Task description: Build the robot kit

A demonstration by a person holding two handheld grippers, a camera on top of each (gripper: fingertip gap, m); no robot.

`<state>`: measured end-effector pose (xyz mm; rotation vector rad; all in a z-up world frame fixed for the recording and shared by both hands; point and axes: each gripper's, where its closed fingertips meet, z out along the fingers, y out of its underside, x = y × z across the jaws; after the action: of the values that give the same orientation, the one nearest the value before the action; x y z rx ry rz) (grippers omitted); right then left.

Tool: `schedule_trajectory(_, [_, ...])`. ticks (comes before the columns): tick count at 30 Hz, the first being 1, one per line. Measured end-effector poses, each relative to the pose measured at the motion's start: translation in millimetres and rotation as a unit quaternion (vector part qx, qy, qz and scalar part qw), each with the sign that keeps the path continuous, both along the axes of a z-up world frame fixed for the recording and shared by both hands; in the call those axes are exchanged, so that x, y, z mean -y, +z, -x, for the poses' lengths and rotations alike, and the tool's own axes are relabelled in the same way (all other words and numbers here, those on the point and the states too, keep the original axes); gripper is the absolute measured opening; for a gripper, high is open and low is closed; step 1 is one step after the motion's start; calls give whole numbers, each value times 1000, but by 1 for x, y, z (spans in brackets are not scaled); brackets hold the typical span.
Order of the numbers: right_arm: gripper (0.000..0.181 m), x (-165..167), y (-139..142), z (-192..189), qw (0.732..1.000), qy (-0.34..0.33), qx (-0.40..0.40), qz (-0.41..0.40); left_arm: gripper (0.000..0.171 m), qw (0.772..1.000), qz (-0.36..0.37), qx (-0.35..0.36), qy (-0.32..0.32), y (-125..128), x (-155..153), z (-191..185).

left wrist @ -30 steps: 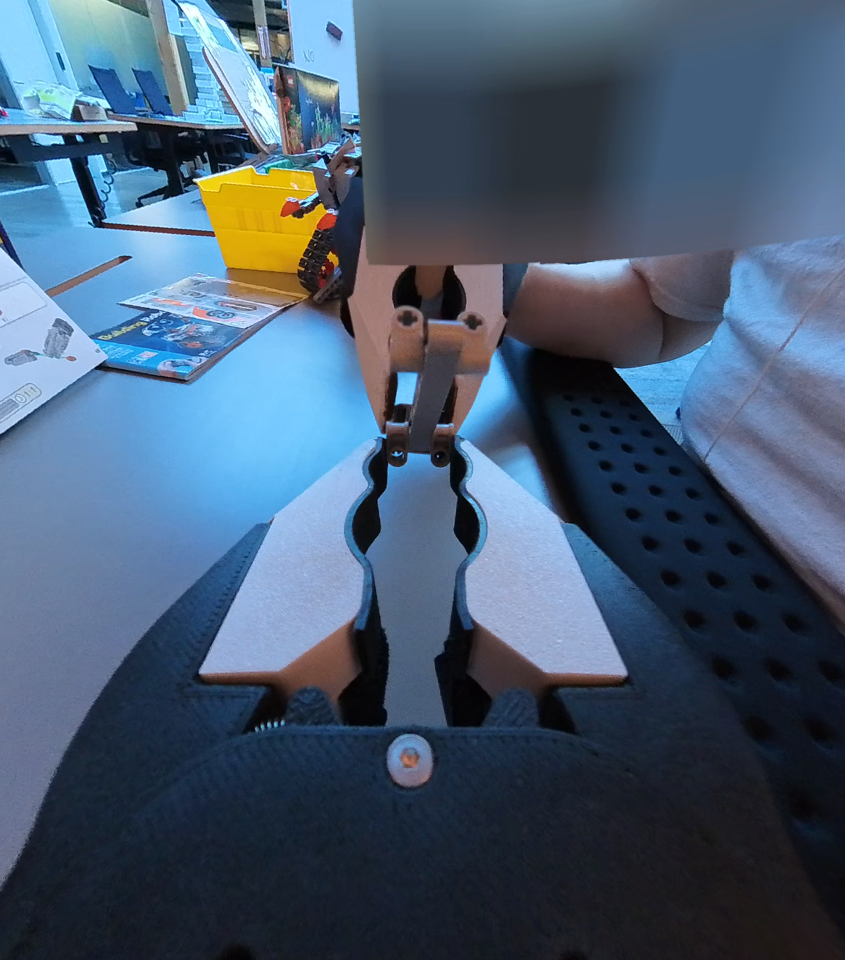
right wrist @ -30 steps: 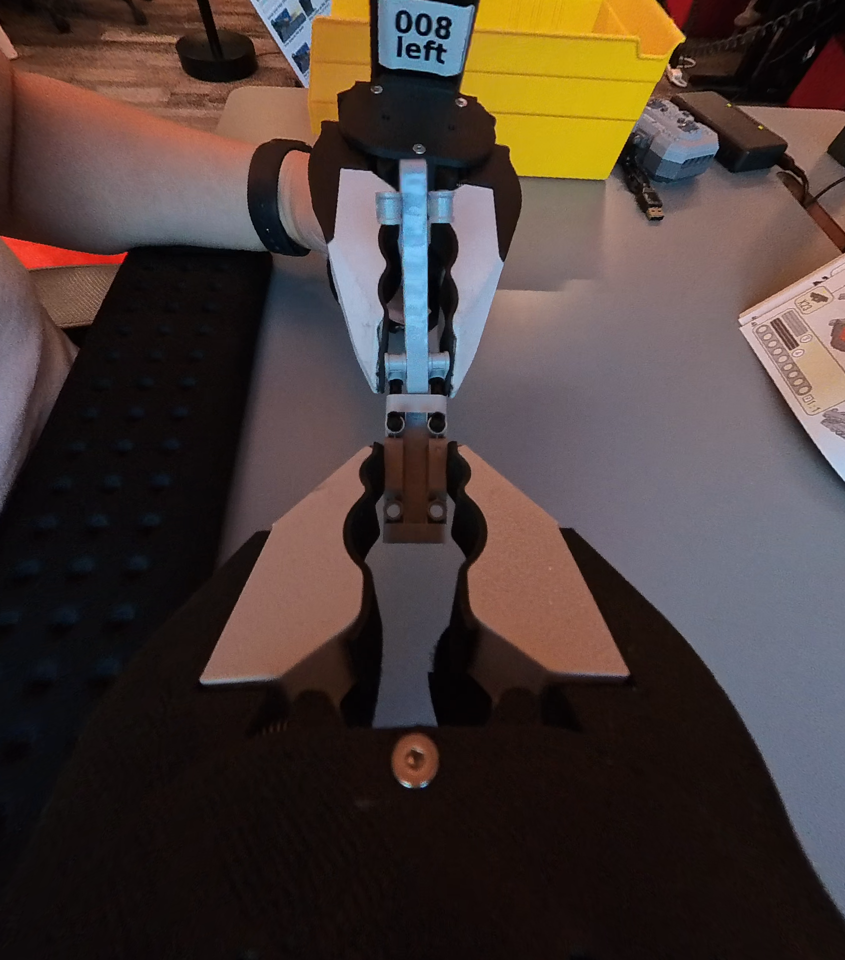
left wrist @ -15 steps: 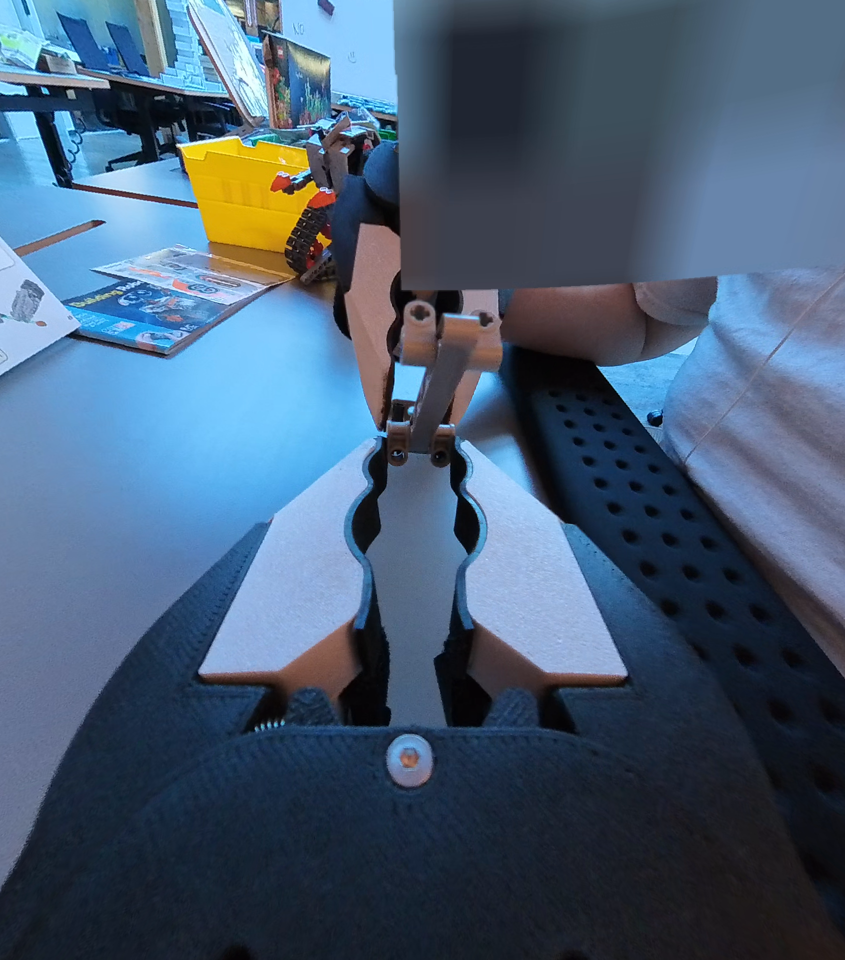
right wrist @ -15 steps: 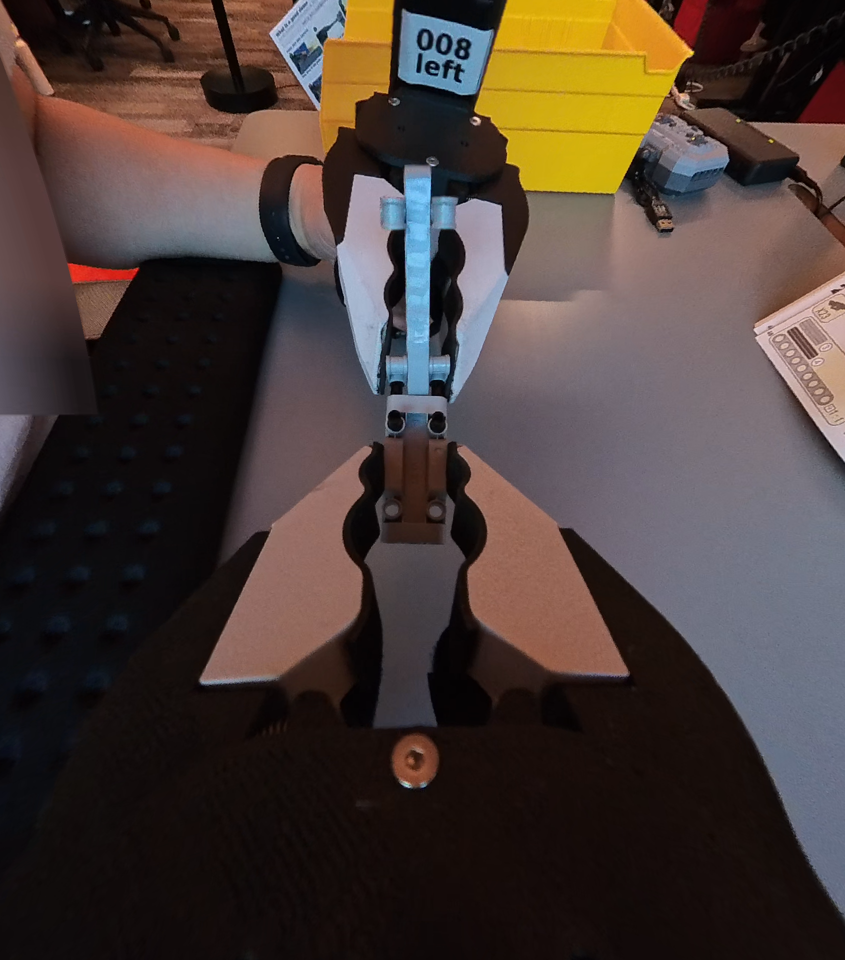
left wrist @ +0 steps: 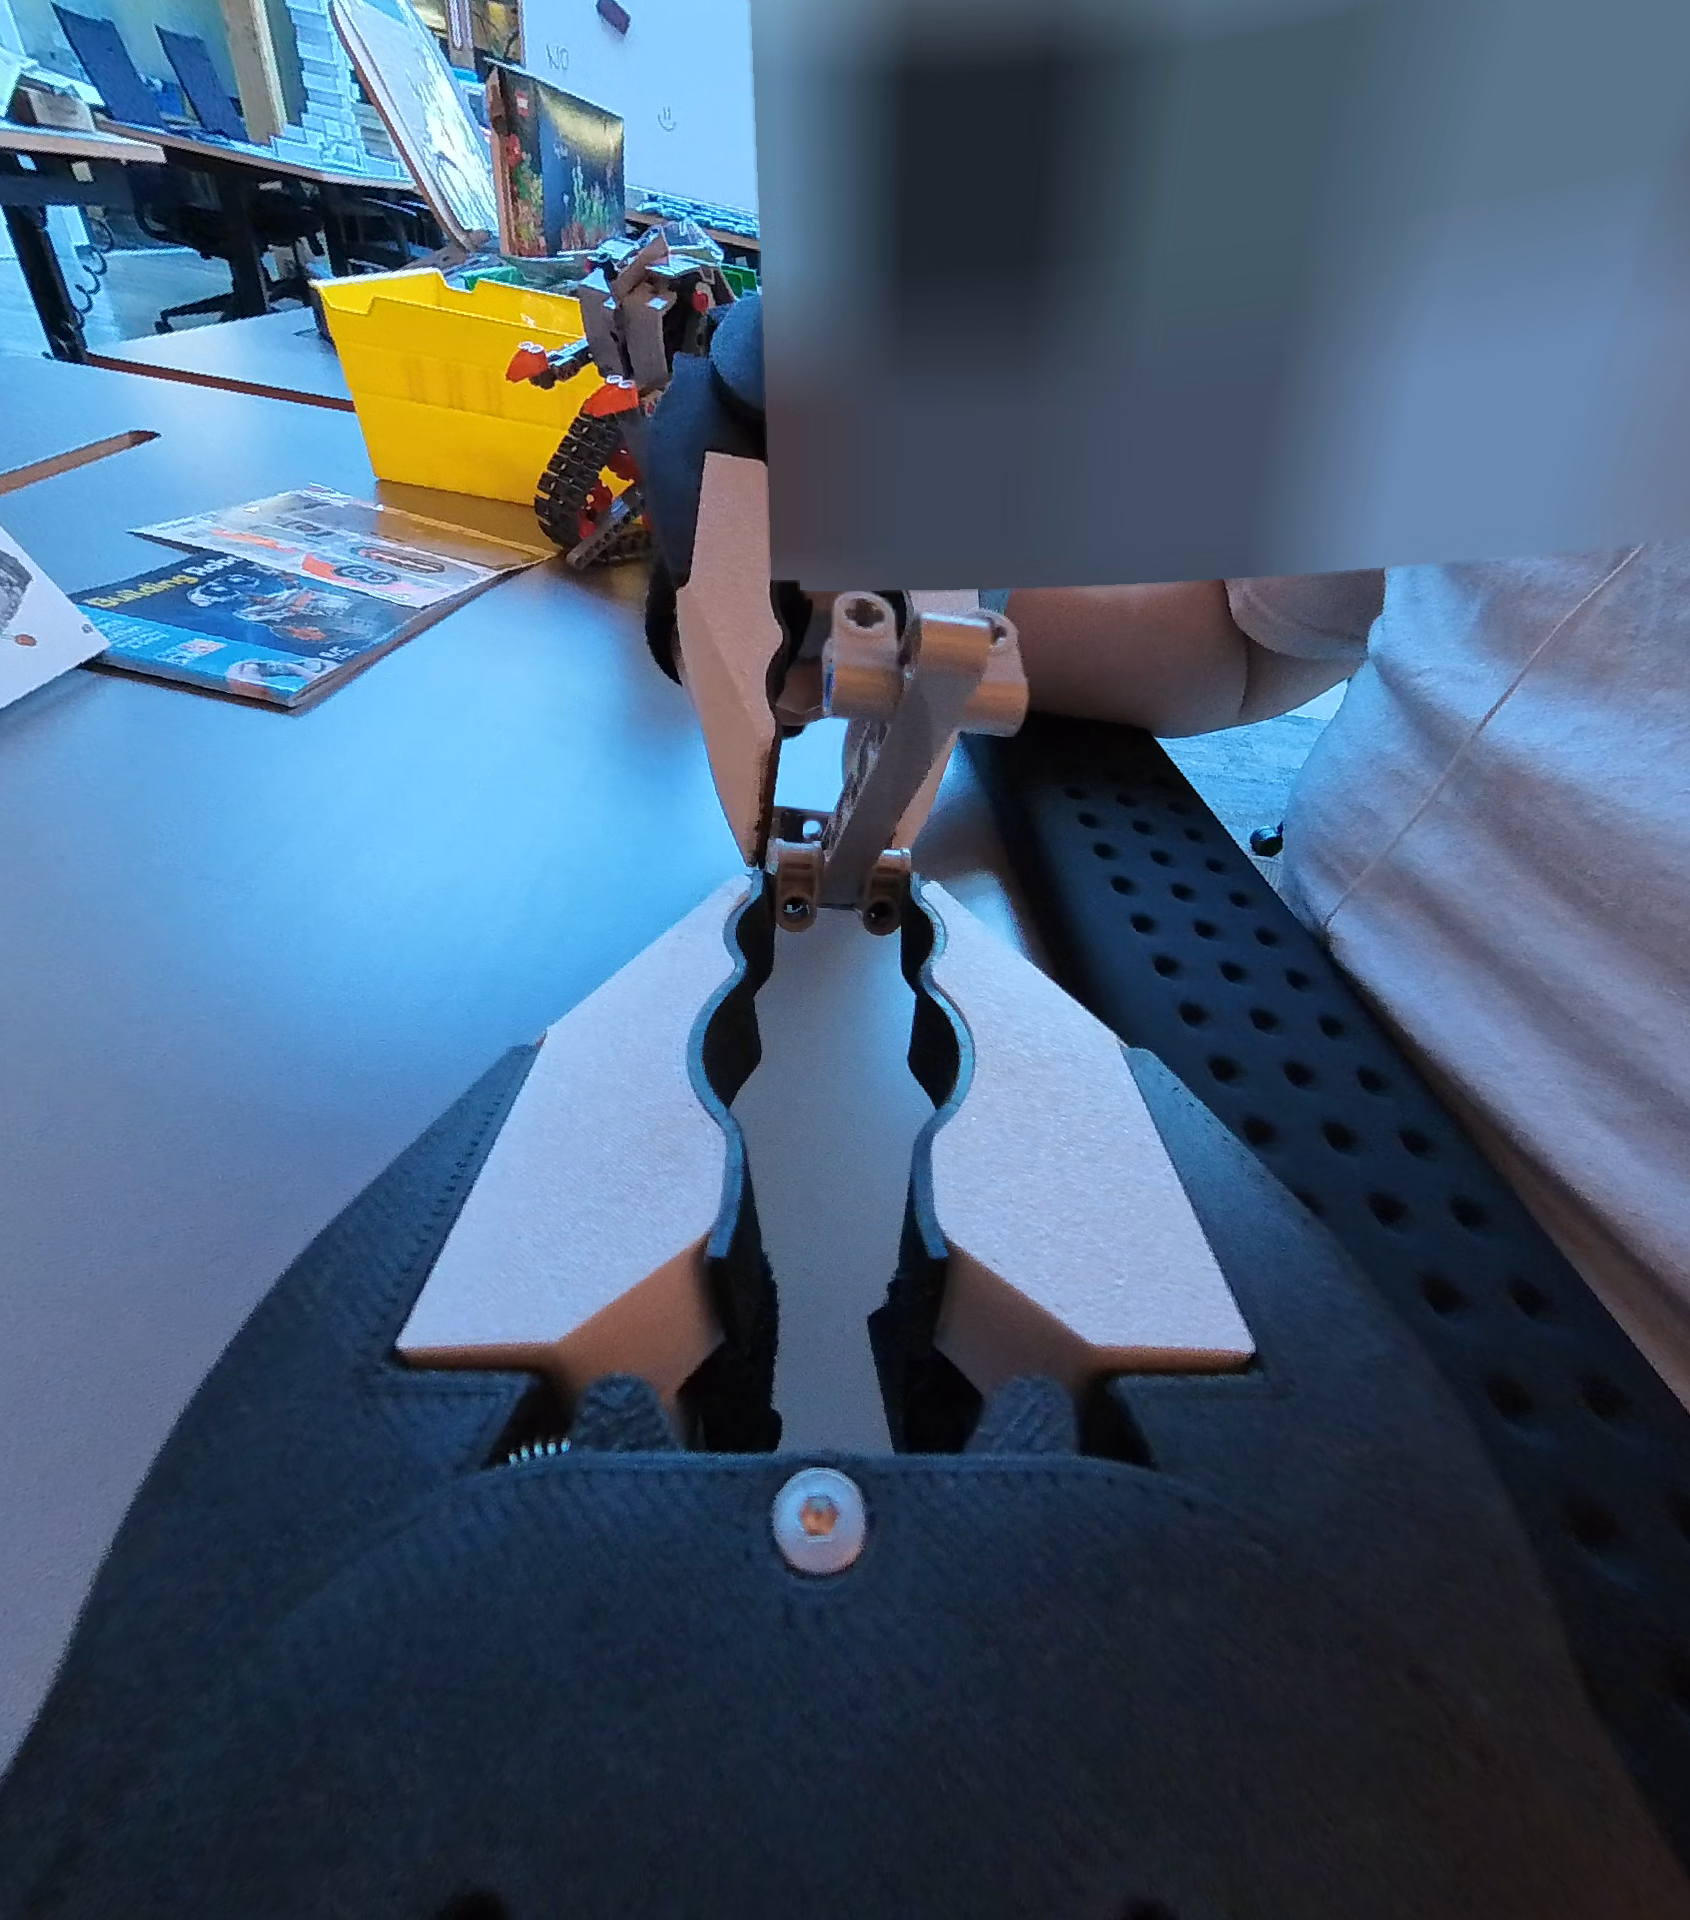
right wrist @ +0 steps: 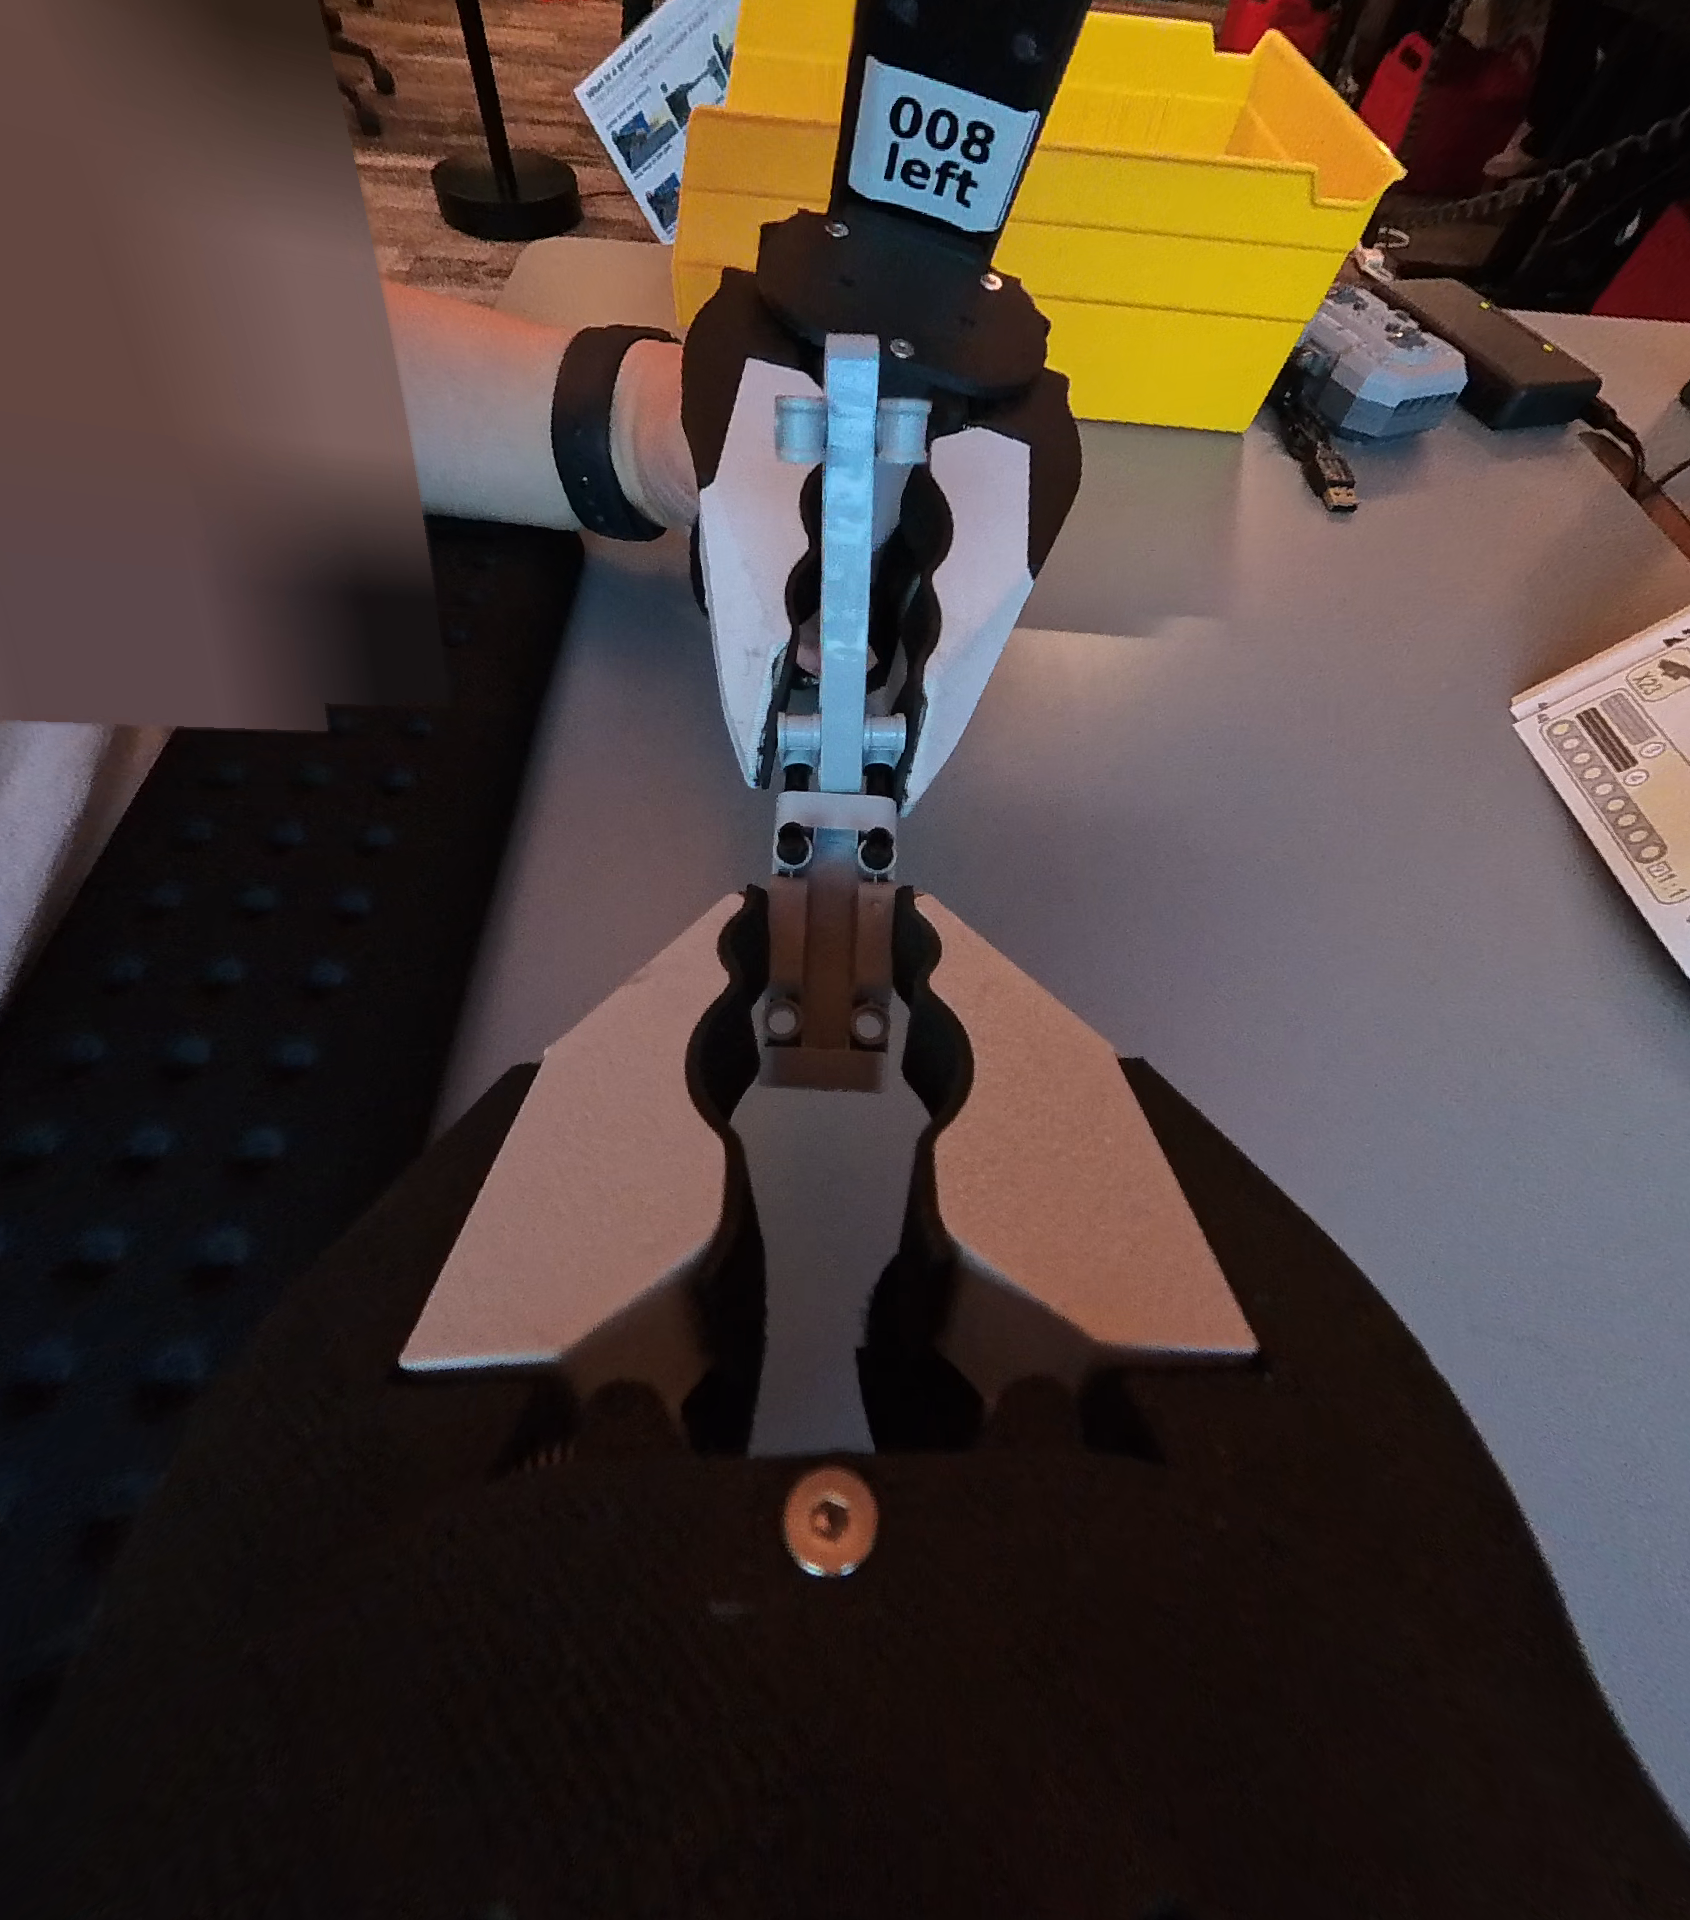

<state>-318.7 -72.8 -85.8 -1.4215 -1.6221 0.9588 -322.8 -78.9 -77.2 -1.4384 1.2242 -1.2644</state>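
Note:
My left gripper [left wrist: 836, 896] and right gripper [right wrist: 825, 920] point at each other, tip to tip, above the grey table [right wrist: 1236, 935]. The left gripper, also in the right wrist view [right wrist: 836, 764], is shut on a long light-grey brick beam [right wrist: 846, 540] with cross connectors at both ends. The right gripper is shut on a shorter grey beam piece [right wrist: 825, 997]. The two pieces meet end to end at a connector [right wrist: 836, 842] with black pins. In the left wrist view the right gripper's fingers [left wrist: 727, 644] hold that piece [left wrist: 908, 686] tilted; its lower end sits between my left fingertips.
A yellow bin [left wrist: 451, 395] [right wrist: 1184, 260] stands behind. A tracked brick model [left wrist: 602, 457] and booklets [left wrist: 301, 603] lie near it. An instruction sheet [right wrist: 1672, 810], a grey battery box [right wrist: 1381, 364] with cable, a black studded mat [right wrist: 145, 1039] and a person's arm [left wrist: 1132, 655] border the space. My left and right fingertips are right by each other.
Both grippers stay shut on their pieces with the ends together. The joined pair has shifted a little and the right gripper's piece now leans more to the right in the left wrist view.

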Motion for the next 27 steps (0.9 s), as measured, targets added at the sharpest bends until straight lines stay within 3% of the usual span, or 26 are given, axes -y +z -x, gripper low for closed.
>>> schedule_trajectory(15, [22,5,2,1,999,25,-16,-12,22,1000,9,8,-12,2,4,0])
schedule_trajectory(27, [23,-3,4,3,1000,-2,-24,-8,25,1000,16,1,7,2,-3,2])
